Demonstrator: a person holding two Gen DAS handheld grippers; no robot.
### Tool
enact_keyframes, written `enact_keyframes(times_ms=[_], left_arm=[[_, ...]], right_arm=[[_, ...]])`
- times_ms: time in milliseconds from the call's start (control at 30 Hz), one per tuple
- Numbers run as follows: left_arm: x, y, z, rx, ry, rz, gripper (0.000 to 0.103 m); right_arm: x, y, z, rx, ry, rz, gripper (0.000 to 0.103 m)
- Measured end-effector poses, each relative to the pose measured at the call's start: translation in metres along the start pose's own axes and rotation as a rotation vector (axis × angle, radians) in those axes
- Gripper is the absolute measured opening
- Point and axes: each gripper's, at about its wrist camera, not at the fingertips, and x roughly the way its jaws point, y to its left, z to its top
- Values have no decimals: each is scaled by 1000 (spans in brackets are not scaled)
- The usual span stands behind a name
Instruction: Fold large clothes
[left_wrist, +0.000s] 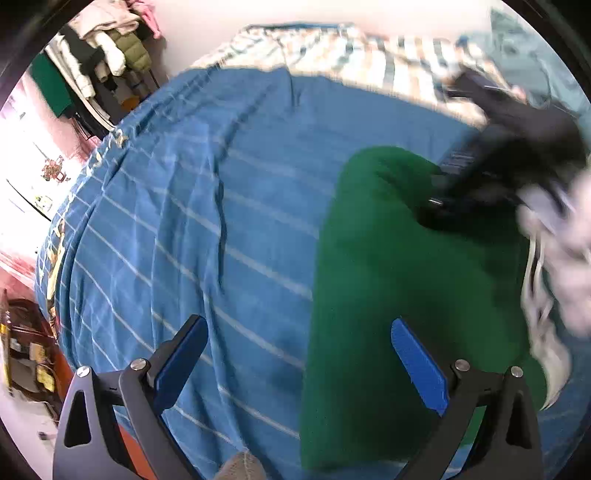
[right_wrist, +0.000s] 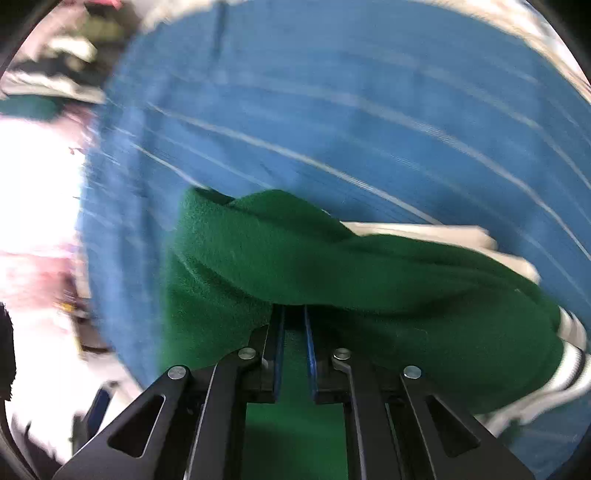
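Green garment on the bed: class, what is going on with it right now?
A person with a handheld claw in each hand is folding a green fleece garment with white striped trim on a bed with a blue striped bedsheet. The right claw is shut on a fold of the green fabric, lifting it above the sheet. The left claw is open and holds nothing, one finger over the sheet and the other over the garment. Both views are motion-blurred.

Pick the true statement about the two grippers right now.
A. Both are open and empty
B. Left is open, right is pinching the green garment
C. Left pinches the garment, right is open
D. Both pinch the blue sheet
B: the left gripper stands wide open, while the right gripper is closed on the green garment.
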Motion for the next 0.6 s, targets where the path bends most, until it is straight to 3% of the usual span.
enact_keyframes(times_ms=[100, 167, 233, 300, 367, 433, 467, 533, 600], left_arm=[[10, 8, -14, 23, 14, -3, 103], [9, 12, -17, 28, 26, -17, 103], [8, 14, -21, 51, 35, -25, 103], [8, 13, -25, 80, 40, -34, 103], [10, 13, -26, 100, 35, -40, 103], [14, 13, -26, 115, 37, -55, 103], [16, 13, -27, 125, 36, -65, 103], [18, 8, -29, 161, 29, -99, 103], [14, 0, -30, 196, 21, -82, 103]], right_arm=[[27, 7, 16, -33, 31, -18, 8], [13, 12, 18, -53, 56, -10, 8], [-18, 3, 9, -38, 31, 57, 12], [-57, -25, -18, -2, -24, 58, 12], [-81, -60, -46, 43, -60, -28, 12], [-79, -99, -59, 105, -78, -136, 11], [-67, -121, -60, 143, -79, -173, 4], [-32, -150, -53, 181, -32, -155, 3], [-30, -158, -43, 231, -17, -152, 2]])
